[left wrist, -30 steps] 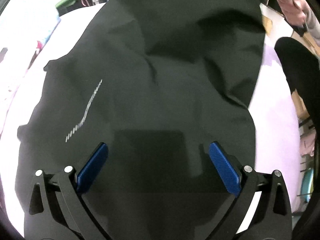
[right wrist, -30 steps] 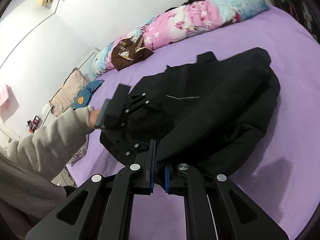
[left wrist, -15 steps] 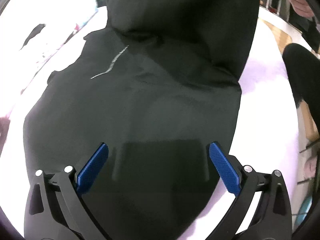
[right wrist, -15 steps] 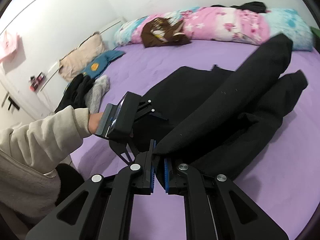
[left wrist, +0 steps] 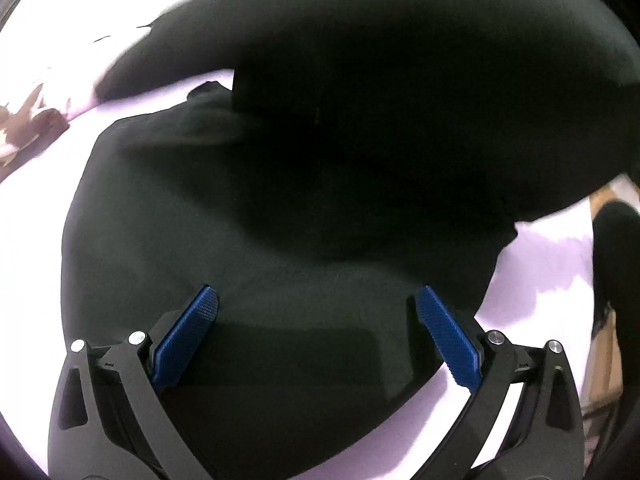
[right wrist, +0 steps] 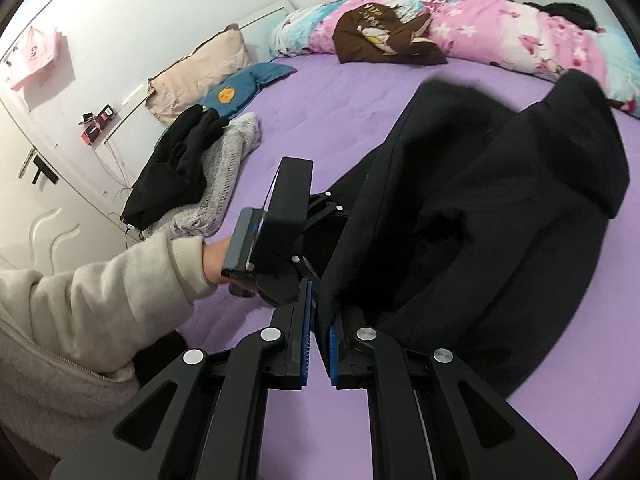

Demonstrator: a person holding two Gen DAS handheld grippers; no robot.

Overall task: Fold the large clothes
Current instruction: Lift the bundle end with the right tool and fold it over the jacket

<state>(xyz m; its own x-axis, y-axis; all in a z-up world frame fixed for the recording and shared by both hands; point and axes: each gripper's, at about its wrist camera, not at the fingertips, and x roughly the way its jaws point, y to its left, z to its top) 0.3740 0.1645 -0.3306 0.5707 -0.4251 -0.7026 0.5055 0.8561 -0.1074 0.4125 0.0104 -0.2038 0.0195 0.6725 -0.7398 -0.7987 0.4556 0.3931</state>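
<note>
- Left wrist view: our left gripper [left wrist: 316,320] hangs w/ jaws spread wide, blue pads [left wrist: 186,338] well apart, nothing between them.
- Right under it lies the black garment [left wrist: 256,240], spread flat on the purple bedsheet [left wrist: 552,264]; it fills most of the view.
- A second layer of the same garment arches across the top half, lifted above the flat part and blurred, so we can't make out its edge.
- Sheet looks washed out, near white on the left side.
- Right wrist view: our right gripper [right wrist: 319,344] is clenched on an edge of the black garment [right wrist: 500,216]; cloth is pinched between the blue pads [right wrist: 306,340].
- From the pinch the fabric rises toward the far side in a raised fold, w/ the rest heaped on the purple bedsheet [right wrist: 328,108] to the right.
- Left gripper [right wrist: 316,216] shows here too, just beside the raised fold, held by our left hand [right wrist: 214,262] in a cream sleeve [right wrist: 100,300].
- Along the far wall: floral quilt [right wrist: 500,28] w/ a brown top [right wrist: 380,36] on it.
- Near the left edge of the bed: beige pillow [right wrist: 196,72], blue top [right wrist: 240,88], and a black-and-grey clothes pile [right wrist: 192,176].
</note>
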